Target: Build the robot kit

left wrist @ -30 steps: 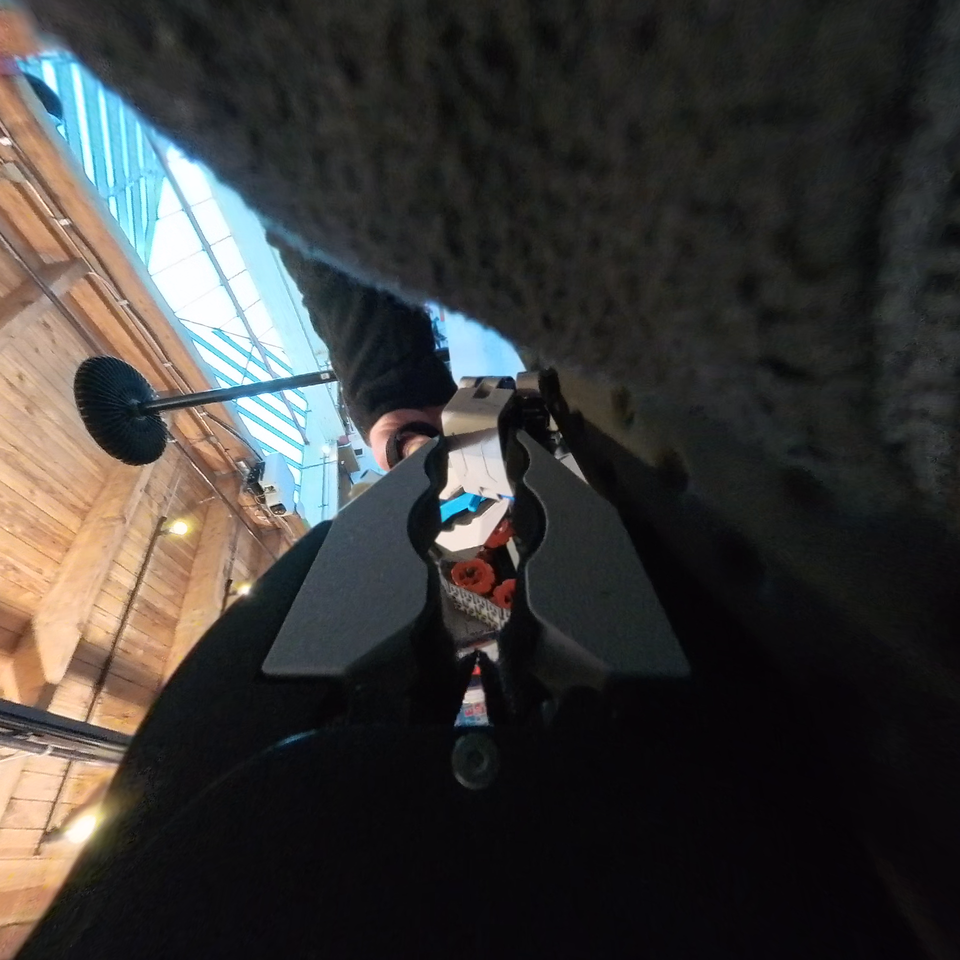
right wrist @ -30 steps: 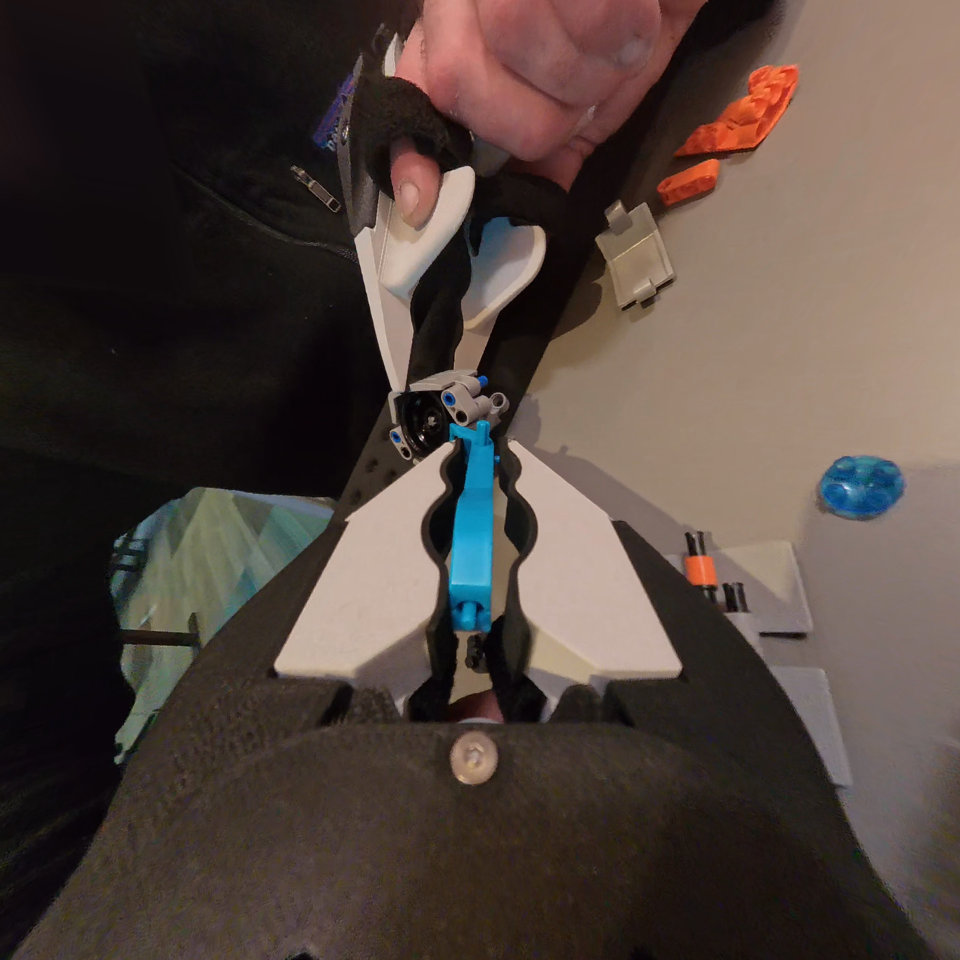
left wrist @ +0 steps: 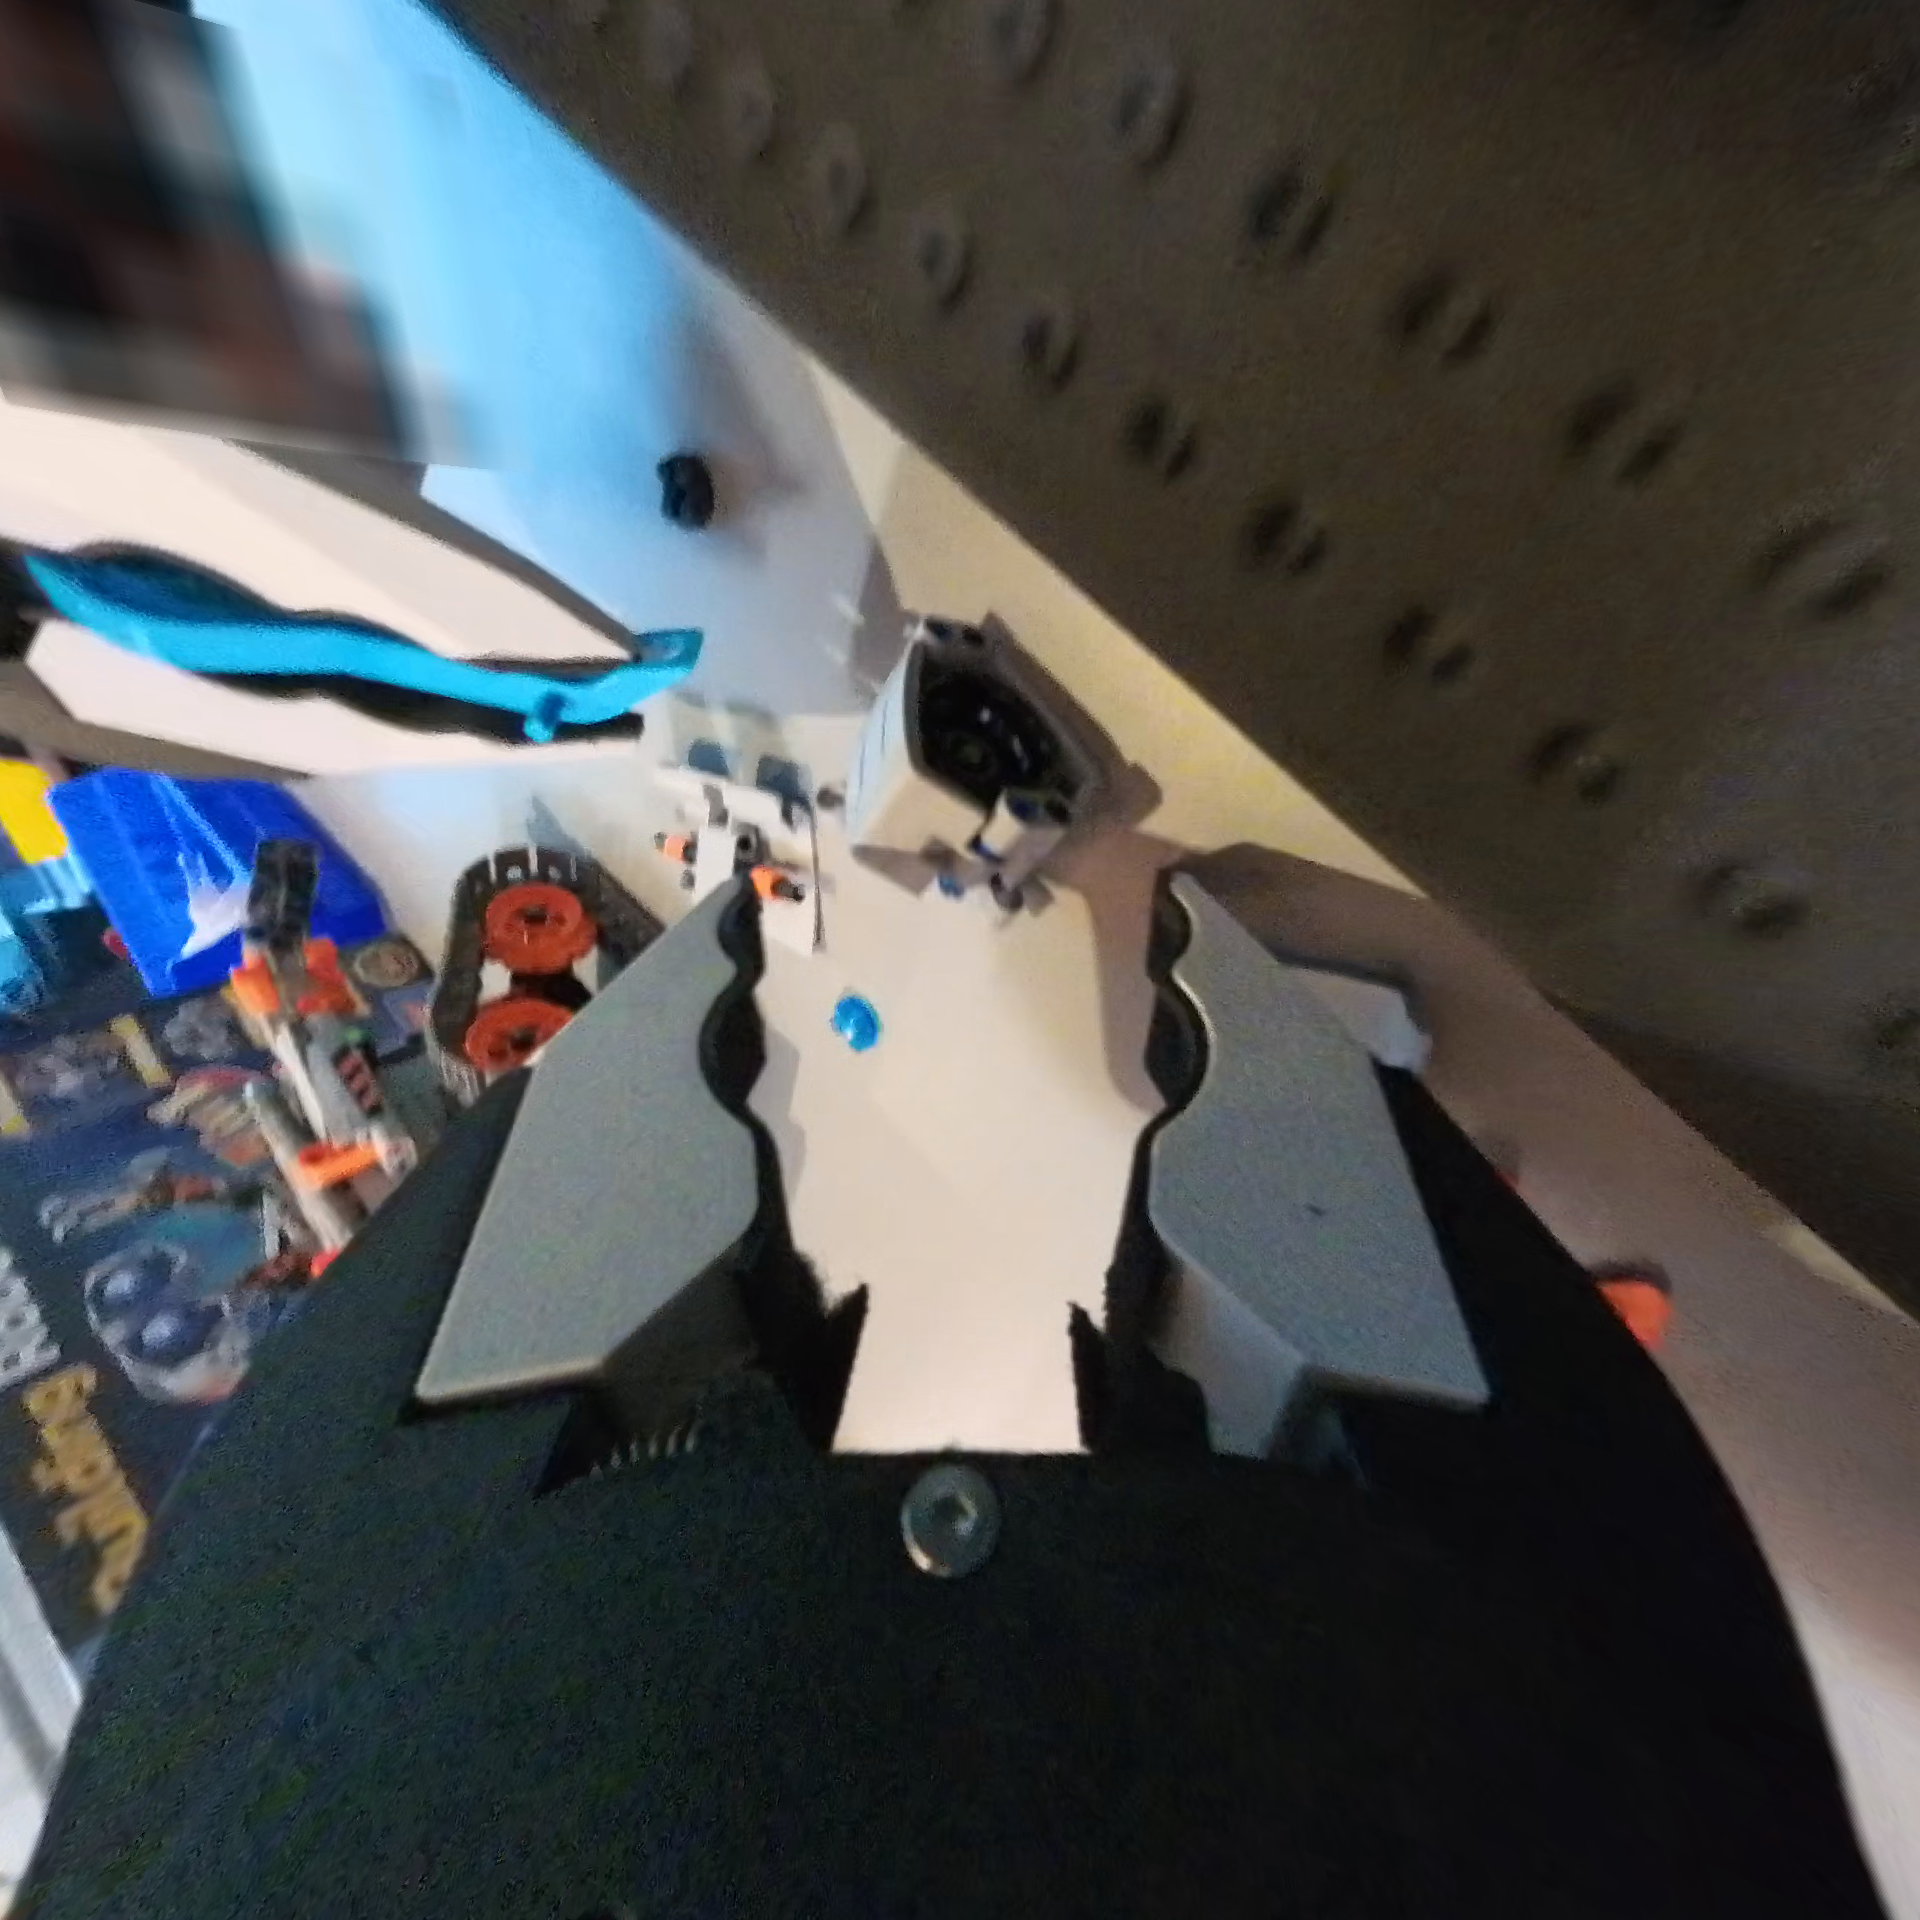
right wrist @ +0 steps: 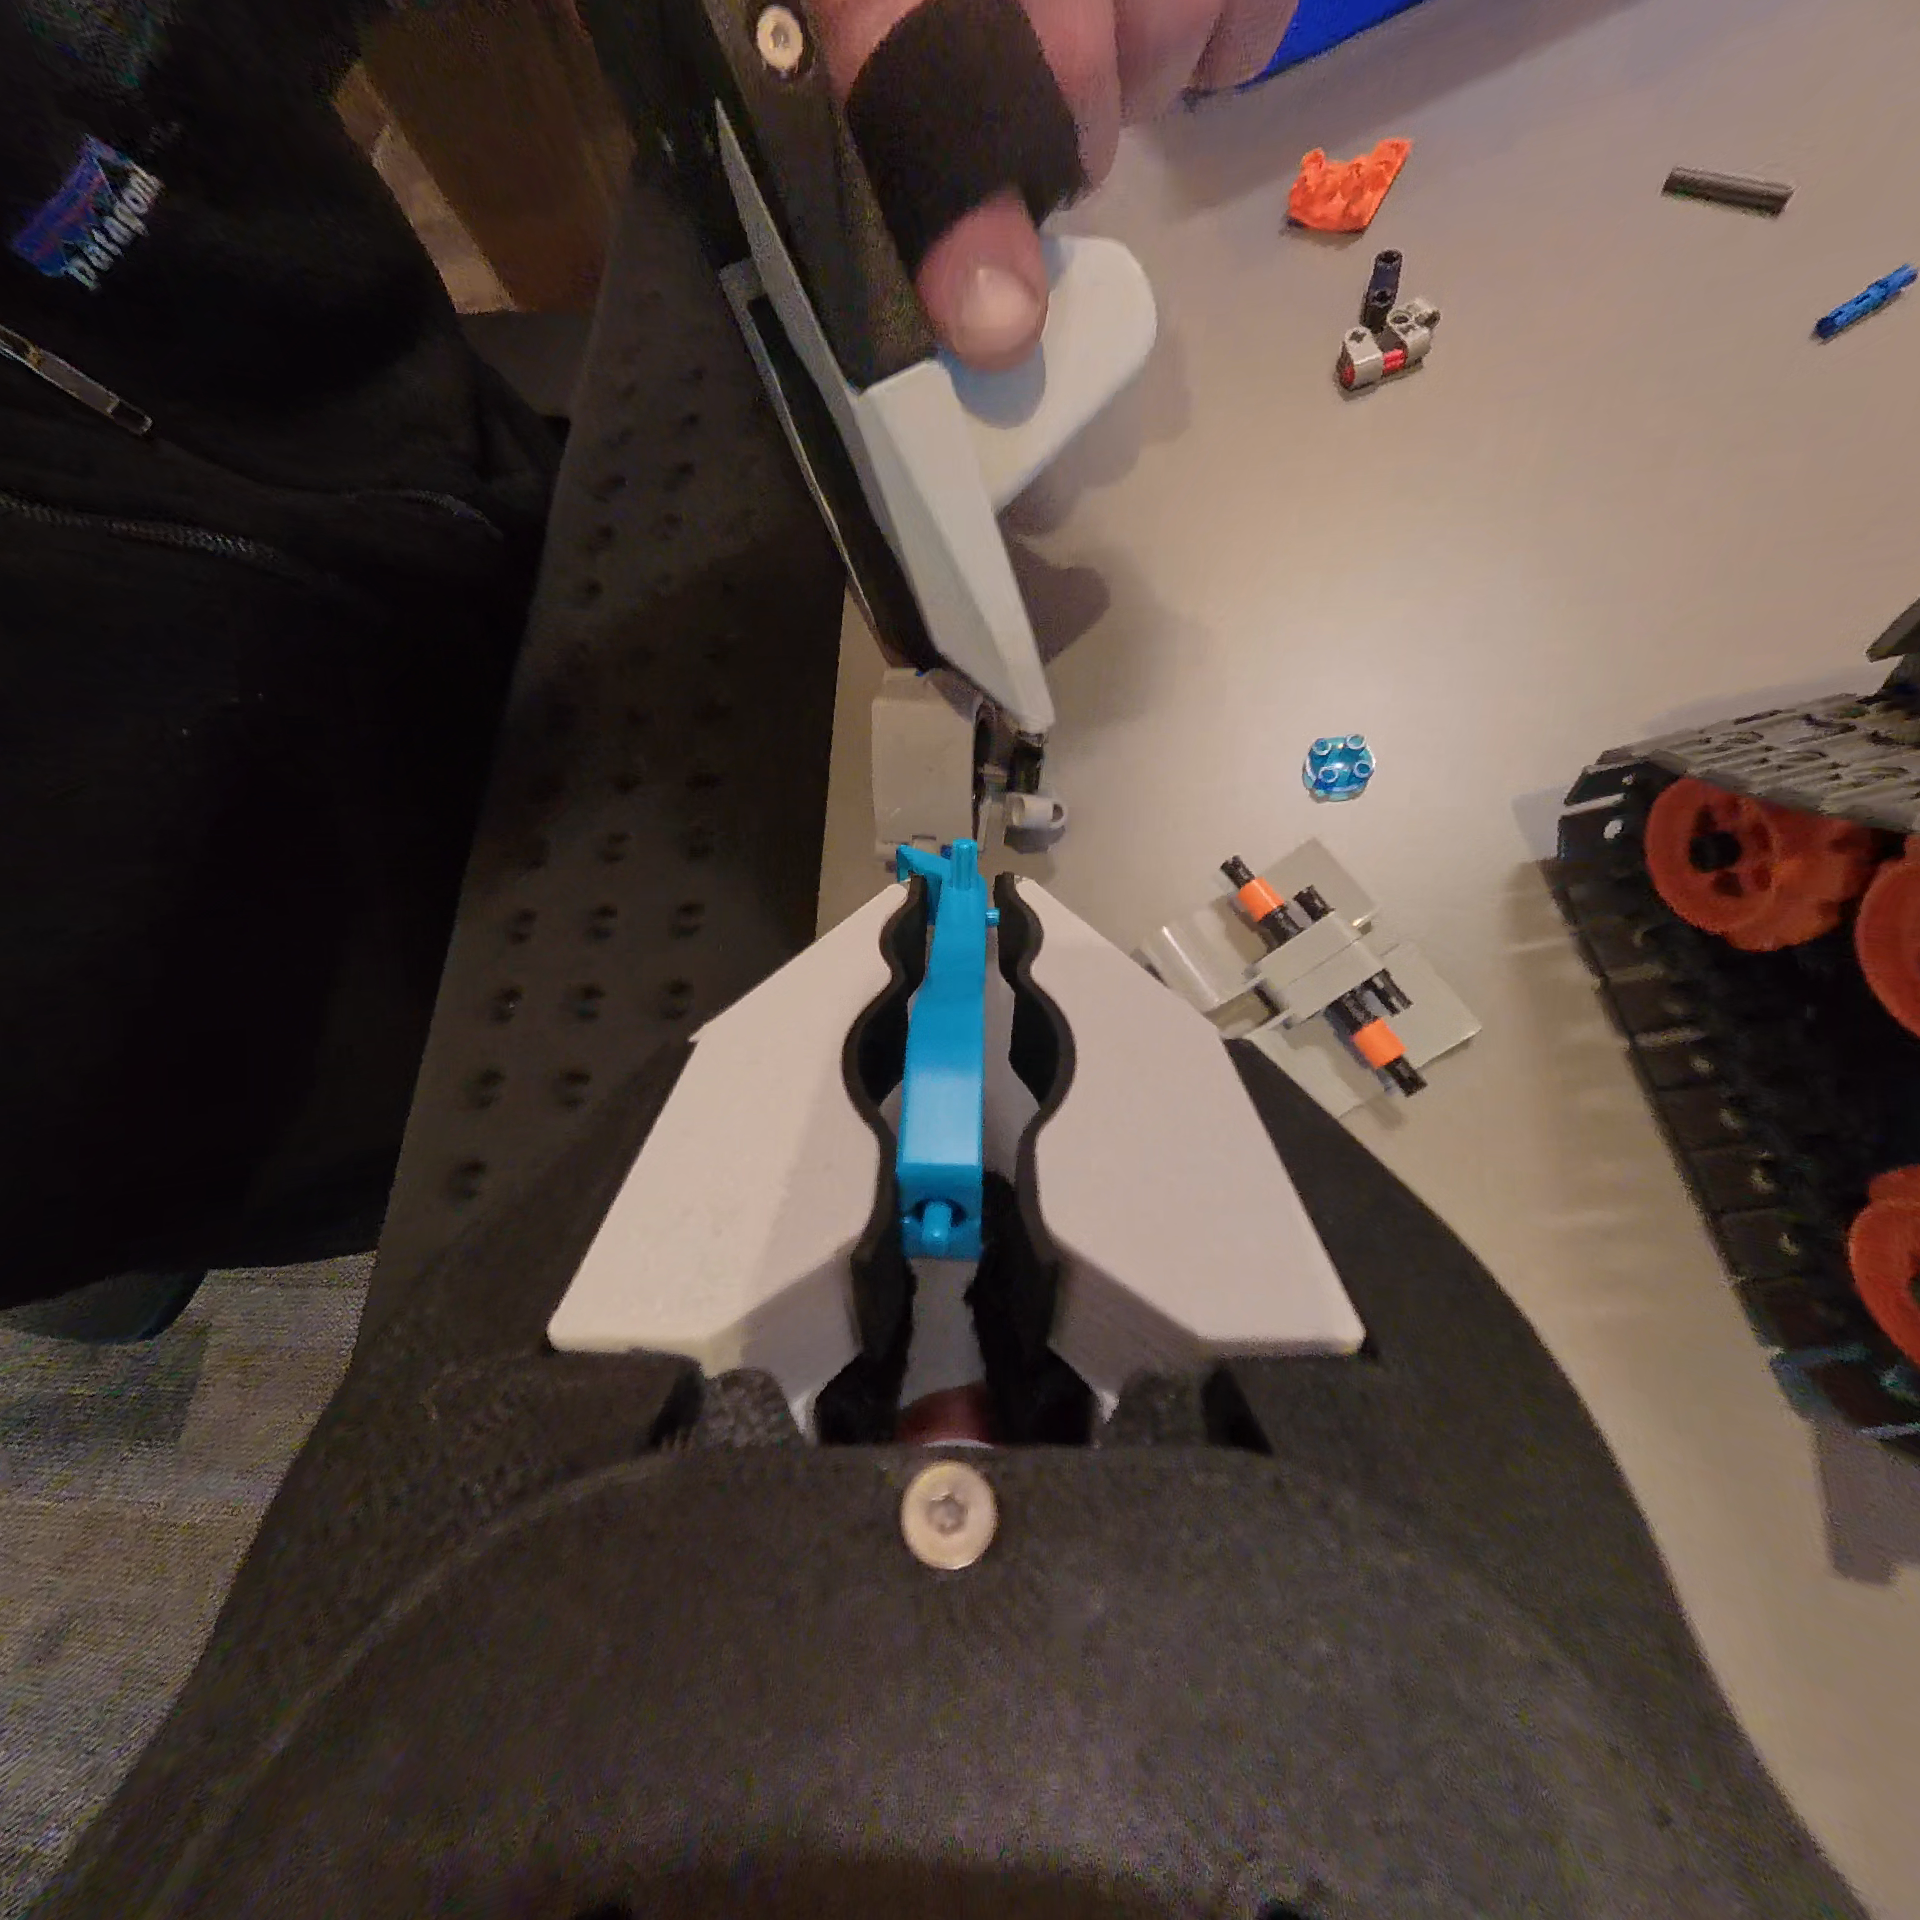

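my left gripper [left wrist: 951,997] has let go, jaws wide apart; the grey block [left wrist: 961,758] now sits just beyond it. my right gripper [right wrist: 951,904] clamps the blue beam [right wrist: 940,1060].

- tracked vehicle [right wrist: 1766,935] with orange wheels, on the worktop [right wrist: 1351,582]
- round blue stud [right wrist: 1339,770] left of it
- grey plates with black pins [right wrist: 1311,977] beside the stud
- orange piece [right wrist: 1347,184] well beyond

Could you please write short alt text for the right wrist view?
The right gripper is shut on a long blue plastic piece, pointed at a grey block beside the left gripper. On the beige table lie a round blue stud, an orange piece and a tracked vehicle with orange wheels.
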